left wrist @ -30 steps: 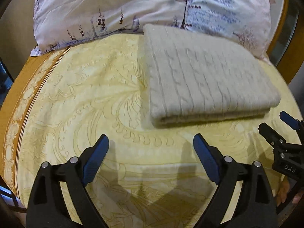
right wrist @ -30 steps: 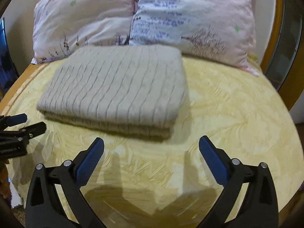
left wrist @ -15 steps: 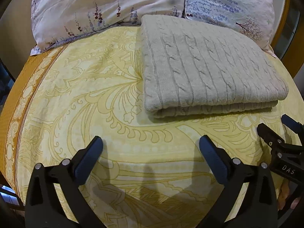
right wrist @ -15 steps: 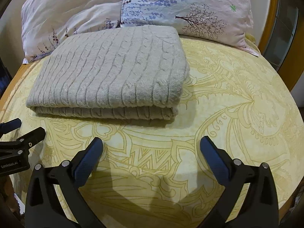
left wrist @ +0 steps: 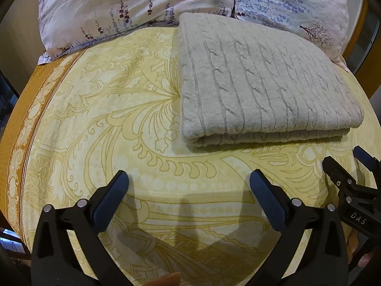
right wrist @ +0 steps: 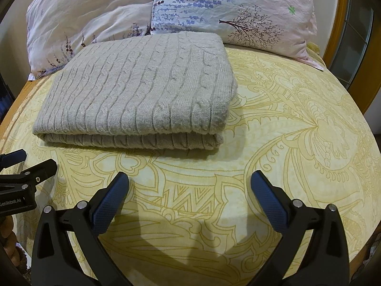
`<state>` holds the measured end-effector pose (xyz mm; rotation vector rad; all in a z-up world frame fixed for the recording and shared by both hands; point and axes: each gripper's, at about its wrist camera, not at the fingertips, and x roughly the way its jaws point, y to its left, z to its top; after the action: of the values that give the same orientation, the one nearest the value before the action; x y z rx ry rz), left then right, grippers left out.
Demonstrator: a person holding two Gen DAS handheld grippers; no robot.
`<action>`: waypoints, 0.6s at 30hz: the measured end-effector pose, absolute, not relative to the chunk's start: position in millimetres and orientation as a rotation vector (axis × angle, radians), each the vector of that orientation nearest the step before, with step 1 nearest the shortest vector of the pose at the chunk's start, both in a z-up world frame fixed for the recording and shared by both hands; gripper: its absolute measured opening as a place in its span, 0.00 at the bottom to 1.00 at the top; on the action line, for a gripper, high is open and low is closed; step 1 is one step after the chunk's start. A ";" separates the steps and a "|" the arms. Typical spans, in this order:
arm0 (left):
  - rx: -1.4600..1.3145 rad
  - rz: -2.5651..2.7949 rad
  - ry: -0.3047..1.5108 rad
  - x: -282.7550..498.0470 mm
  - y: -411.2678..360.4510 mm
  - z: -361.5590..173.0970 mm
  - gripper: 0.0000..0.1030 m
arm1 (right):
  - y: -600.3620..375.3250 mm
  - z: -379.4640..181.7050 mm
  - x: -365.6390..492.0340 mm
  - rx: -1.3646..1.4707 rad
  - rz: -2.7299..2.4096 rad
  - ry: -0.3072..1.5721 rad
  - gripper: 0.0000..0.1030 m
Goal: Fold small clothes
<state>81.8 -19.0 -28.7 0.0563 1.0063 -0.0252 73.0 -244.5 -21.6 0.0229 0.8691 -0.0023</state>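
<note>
A: How do the grippers stand?

B: The left gripper (left wrist: 189,186) has its blue-padded fingers (left wrist: 109,202) spread wide, with nothing between them but the yellow patterned bedspread (left wrist: 100,119). The right gripper (right wrist: 189,186) is spread just as wide and also holds nothing.

A: Where are they relative to the sweater?

B: Both hover over bare bedspread on the near side of the folded grey cable-knit sweater (right wrist: 140,90), apart from its folded edge. The left one sits off the sweater's near left corner, the right one off its near right corner.

A: And the sweater itself?

B: It lies flat on the bedspread as a neat rectangle, layers stacked, the thick fold facing the grippers. Its far edge touches two floral pillows (right wrist: 226,7) lined up behind it.

A: Anything beyond?

B: An orange border band (left wrist: 21,109) runs down the bedspread, well left of the sweater.
</note>
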 end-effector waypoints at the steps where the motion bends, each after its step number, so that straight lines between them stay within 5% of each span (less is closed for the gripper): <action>1: 0.057 -0.026 1.006 81.7 -18.9 -29.0 0.98 | -245.8 -21.7 73.3 0.023 -0.002 0.869 0.99; 18: 0.058 -0.026 0.999 80.7 -19.1 -29.4 0.98 | -244.1 -21.8 74.0 0.023 -0.002 0.870 0.99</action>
<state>80.7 -19.1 -29.4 0.0578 0.9994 -0.0258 74.0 -244.1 -21.8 0.0232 0.8696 -0.0023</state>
